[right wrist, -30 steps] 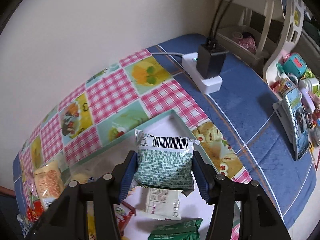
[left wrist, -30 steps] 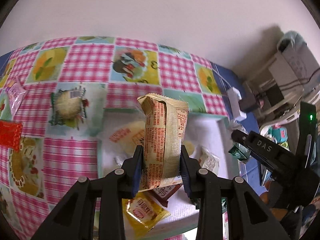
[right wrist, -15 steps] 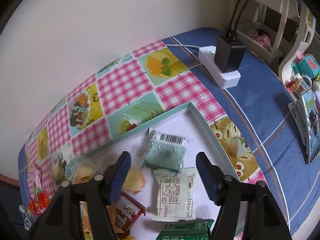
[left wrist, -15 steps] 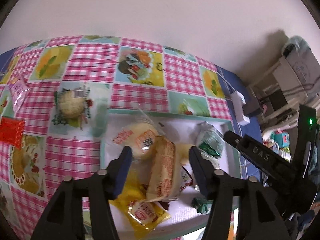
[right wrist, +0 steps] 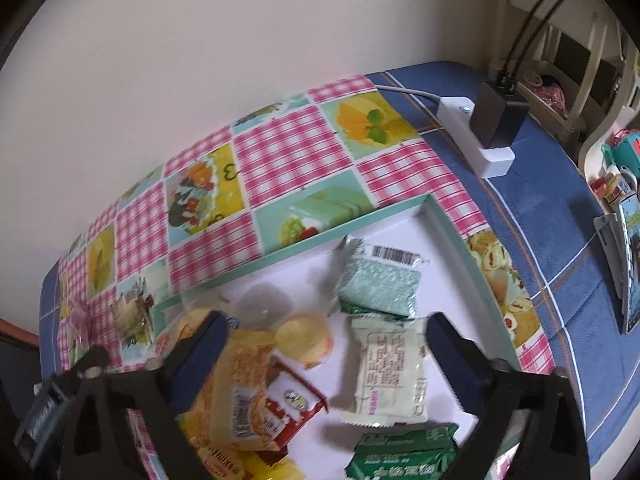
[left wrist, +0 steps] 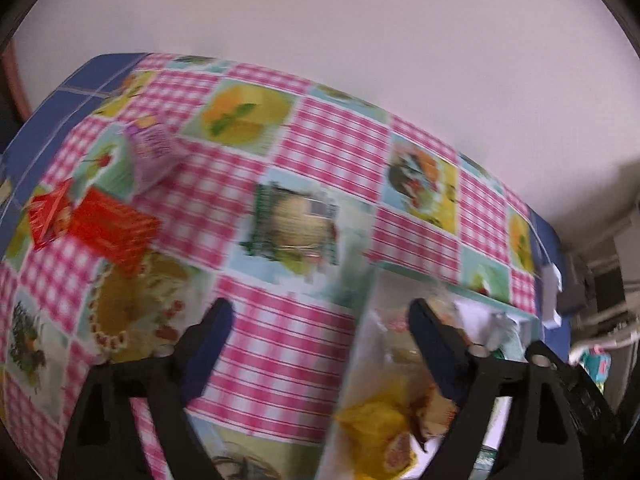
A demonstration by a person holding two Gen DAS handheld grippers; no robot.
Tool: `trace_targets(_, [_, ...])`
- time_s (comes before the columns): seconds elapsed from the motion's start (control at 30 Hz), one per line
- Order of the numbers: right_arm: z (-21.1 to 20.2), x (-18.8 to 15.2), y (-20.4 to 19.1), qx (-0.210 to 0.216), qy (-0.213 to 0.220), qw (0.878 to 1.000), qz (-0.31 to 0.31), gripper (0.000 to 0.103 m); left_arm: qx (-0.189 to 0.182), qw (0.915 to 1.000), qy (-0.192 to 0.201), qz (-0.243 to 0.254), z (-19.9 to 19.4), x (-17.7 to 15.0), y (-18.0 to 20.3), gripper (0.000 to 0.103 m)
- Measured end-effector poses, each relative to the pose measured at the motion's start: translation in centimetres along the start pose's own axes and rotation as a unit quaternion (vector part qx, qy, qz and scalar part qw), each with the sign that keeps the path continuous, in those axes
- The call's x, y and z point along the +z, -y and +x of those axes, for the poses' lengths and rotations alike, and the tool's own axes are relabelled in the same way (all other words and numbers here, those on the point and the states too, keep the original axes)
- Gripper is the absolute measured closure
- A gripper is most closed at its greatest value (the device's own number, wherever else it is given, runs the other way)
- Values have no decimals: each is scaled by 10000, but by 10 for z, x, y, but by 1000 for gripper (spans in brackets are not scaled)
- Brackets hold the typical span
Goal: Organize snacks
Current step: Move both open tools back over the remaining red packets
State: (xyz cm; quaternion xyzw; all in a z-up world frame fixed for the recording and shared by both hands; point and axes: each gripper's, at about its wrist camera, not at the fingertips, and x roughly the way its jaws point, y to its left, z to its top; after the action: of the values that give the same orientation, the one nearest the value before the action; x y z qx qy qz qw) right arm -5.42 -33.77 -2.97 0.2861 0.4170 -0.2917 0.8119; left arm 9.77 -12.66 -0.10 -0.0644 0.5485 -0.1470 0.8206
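In the right wrist view my right gripper (right wrist: 328, 328) hangs over the white tray (right wrist: 452, 232) with its jaws opening wide and nothing pressed between the pads. The speckled green packet with a barcode (right wrist: 376, 284) lies loose in the tray's far corner, a white packet (right wrist: 392, 372) in front of it. An orange-yellow packet (right wrist: 240, 392), a jelly cup (right wrist: 306, 338) and a dark green packet (right wrist: 400, 456) also lie there. The left wrist view is blurred. My left gripper (left wrist: 320, 320), jaws opening and empty, is above the pink checked cloth left of the tray rim (left wrist: 420, 276).
On the cloth to the left lie a red packet (left wrist: 108, 228), a pink packet (left wrist: 154, 152) and a clear-wrapped round cake (left wrist: 292, 228). A white power strip with a black charger (right wrist: 480, 132) and a phone on a stand (right wrist: 630, 264) sit right of the tray. A wall runs behind.
Both grippers opened and let their packets fall into the tray. The left one then swung left off the tray over the cloth; the right drew back a little.
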Motion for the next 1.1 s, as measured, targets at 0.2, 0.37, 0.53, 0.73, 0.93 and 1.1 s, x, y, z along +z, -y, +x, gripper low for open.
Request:
trace_targets(0.2, [-13,-9,-14,7,62,9998,-180,0,205,9994,191,-205,-12,2,-26,1])
trace_targets(0.37, [-25,-17,-20,9,104,9996,-279,0,331,9985,289,-333,-22,1,-43,1])
trace_targets(0.53, [-36,-24,-22,91,157,9994,-294,0,320,9985,256,-355,-30,-3,-53,1])
trace_targets(0.73, [-42,-32,-35,177,166,9990,-388,0,564,9975,210,-382,-37,-9,-74,1])
trace_targets(0.93, [-39,-41,-72,332,103,9968,-717,0,923,9933,258,-649,-47,0,-123,1])
trace_targets(1.1, [-30,-53,-118,604,4,9921,-1102,0,1274,9878,380,-812,-57,8,-166,1])
